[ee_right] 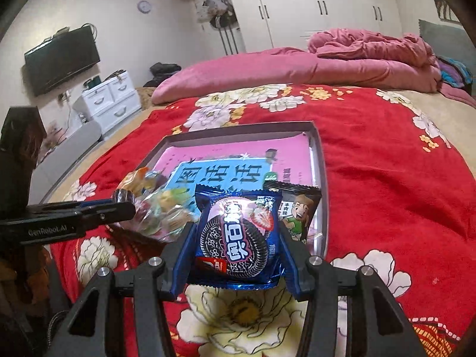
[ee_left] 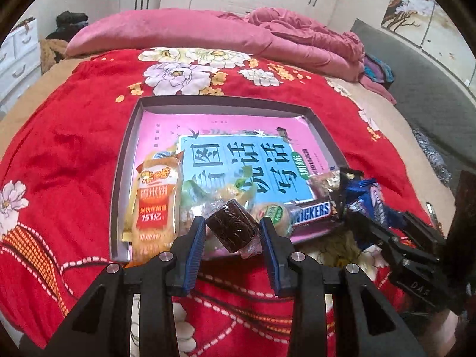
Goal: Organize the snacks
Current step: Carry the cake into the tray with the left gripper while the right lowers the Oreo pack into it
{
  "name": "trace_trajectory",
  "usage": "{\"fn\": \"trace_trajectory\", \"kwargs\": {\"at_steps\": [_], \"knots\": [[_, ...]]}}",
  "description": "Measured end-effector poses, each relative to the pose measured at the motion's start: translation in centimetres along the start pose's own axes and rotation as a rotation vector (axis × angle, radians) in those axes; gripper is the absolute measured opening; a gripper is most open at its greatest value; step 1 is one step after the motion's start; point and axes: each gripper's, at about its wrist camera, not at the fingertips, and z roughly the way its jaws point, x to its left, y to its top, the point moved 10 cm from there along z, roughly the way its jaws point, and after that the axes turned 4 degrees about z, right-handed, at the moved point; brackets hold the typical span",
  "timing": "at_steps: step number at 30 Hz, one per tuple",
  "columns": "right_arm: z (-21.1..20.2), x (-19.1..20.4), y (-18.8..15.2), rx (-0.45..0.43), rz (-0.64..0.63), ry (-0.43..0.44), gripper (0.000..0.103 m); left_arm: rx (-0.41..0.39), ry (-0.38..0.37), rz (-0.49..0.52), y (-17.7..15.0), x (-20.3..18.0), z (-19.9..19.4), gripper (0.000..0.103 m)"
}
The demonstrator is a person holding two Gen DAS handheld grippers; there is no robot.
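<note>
Left gripper (ee_left: 233,232) tilts steeply down over the near edge of the tray (ee_left: 131,136); jaws clamped on a dark brown wrapped cake (ee_left: 230,227), pads pressing its two ends; cake sits tilted between the jaws, clear film sticking out below. Right gripper (ee_right: 238,238) points down at a shallower angle; jaws clamped on a blue cookie packet (ee_right: 238,238), pads on its left and right edges, packet face toward the camera, lower seal hanging out toward the gripper body.

Around the left jaws: just beyond them and inside the tray, a heap of clear-wrapped green-and-yellow sweets (ee_left: 220,196); to the left of the jaws an orange rice cracker pack (ee_left: 154,205) lying lengthwise along the tray's left wall; to the right a Snickers bar (ee_left: 312,212); beyond all that, a pink-and-blue book (ee_left: 238,160) lining the tray floor. Right gripper shows at the right edge of the left wrist view, level with the tray's near right corner.

Around the right jaws: a black cartoon snack packet (ee_right: 300,208) just behind and right of the held packet, in the tray's near right corner; the left gripper's arm crosses in from the left, blocking part of the sweets heap. Tray lies on a red floral blanket (ee_right: 386,178) on the bed; pink quilt (ee_right: 357,56) piled far beyond.
</note>
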Motion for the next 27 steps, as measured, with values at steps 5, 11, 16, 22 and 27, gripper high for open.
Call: {"fn": "trace_trajectory", "kwargs": {"at_steps": [5,11,16,22,27], "knots": [[0.6,-0.4,0.5,-0.011,0.008,-0.016,0.052,0.004,0.013,-0.001,0.3,0.3,0.8,0.038],[1.3,-0.4,1.2,-0.024,0.005,-0.026,0.052,0.000,0.022,0.008,0.7,0.3,1.2,0.038],[1.7,0.3,1.5,-0.030,-0.013,-0.019,0.052,-0.001,0.022,0.007,0.9,0.1,1.5,0.038],[2.6,1.4,1.3,-0.021,-0.058,-0.021,0.052,0.002,0.019,0.019,1.0,-0.5,1.9,0.038],[3.1,2.0,1.2,-0.016,-0.084,-0.015,0.052,0.003,0.016,0.020,1.1,-0.8,2.0,0.038]]}}
